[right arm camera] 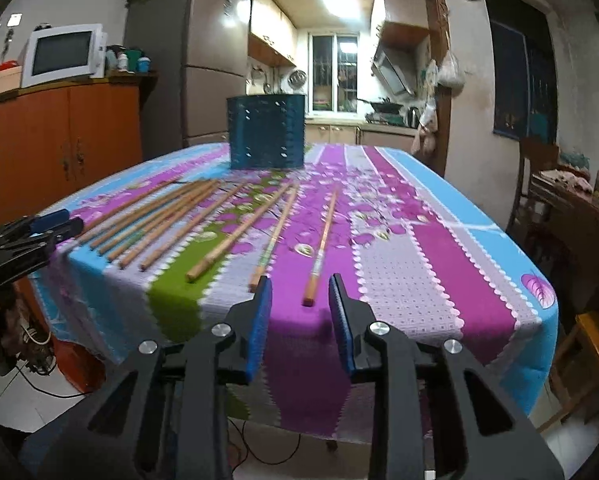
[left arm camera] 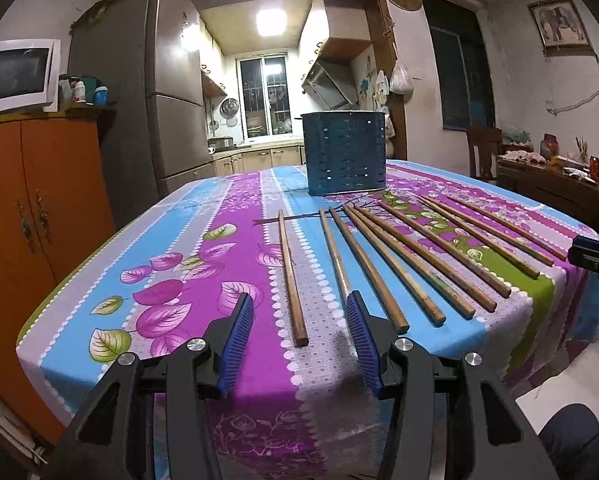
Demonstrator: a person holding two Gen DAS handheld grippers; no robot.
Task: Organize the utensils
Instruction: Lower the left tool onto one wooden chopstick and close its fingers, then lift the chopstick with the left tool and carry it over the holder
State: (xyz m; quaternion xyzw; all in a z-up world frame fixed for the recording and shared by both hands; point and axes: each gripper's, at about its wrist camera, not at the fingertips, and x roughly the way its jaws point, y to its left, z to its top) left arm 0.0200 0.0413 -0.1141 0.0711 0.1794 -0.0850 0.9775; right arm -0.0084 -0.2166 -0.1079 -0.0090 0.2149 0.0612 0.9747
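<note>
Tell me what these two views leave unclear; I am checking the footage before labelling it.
- Inside of the blue holder: both views see only its outer wall, so its contents are hidden.
- Chopsticks: motion blur in the right wrist view smears the bunched ones, so their count is unsure there.
- Right gripper: cut off by the frame edge in the left wrist view.
- Left gripper: blurred at the right wrist view's edge; its opening is unreadable there.

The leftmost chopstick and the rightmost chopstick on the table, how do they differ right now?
The leftmost chopstick lies apart from the row, between the open left gripper fingers' line. The rightmost chopstick lies ahead of the open right gripper and shows a patterned band near its thick end; the leftmost looks plain brown. Both lie flat on the tablecloth, thin ends toward the blue holder.
</note>
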